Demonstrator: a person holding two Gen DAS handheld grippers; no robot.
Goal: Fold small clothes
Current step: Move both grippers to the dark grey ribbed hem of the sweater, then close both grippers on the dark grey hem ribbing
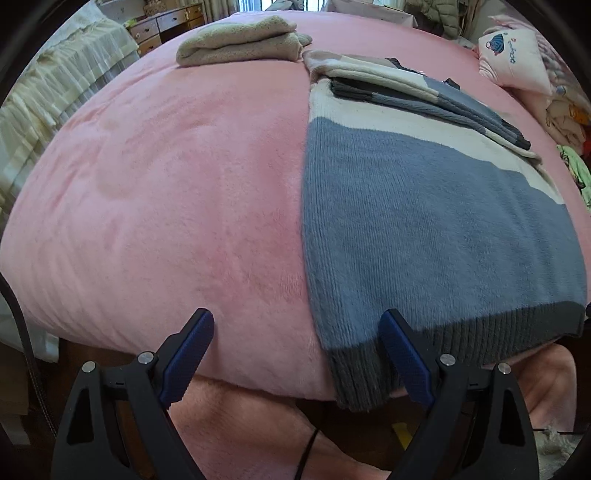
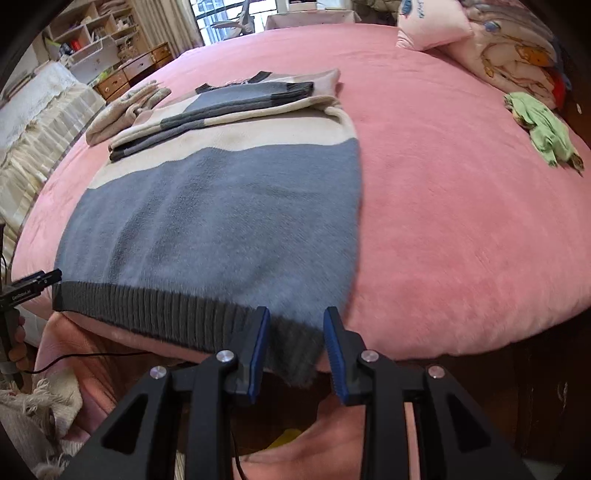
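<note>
A knit sweater (image 1: 424,221) (image 2: 221,221), blue with a cream top and a grey ribbed hem, lies flat on the pink bed (image 1: 166,184) (image 2: 461,221). Its sleeves are folded across the upper part. The hem hangs slightly over the near bed edge. My left gripper (image 1: 297,328) is open wide, and the hem's left corner (image 1: 354,373) lies just inside its right finger. My right gripper (image 2: 296,325) stands partly open at the hem's right corner (image 2: 295,350), which sits between the fingers without the pads pressing on it. The left gripper's tip (image 2: 37,282) also shows at the right view's left edge.
A folded beige garment (image 1: 240,40) (image 2: 122,110) lies beyond the sweater. A green cloth (image 2: 543,129) lies at the right, near a pillow (image 1: 513,55) (image 2: 432,26) and piled bedding (image 2: 517,48). Drawers (image 1: 155,29) and shelves stand behind. A cable hangs below the bed edge.
</note>
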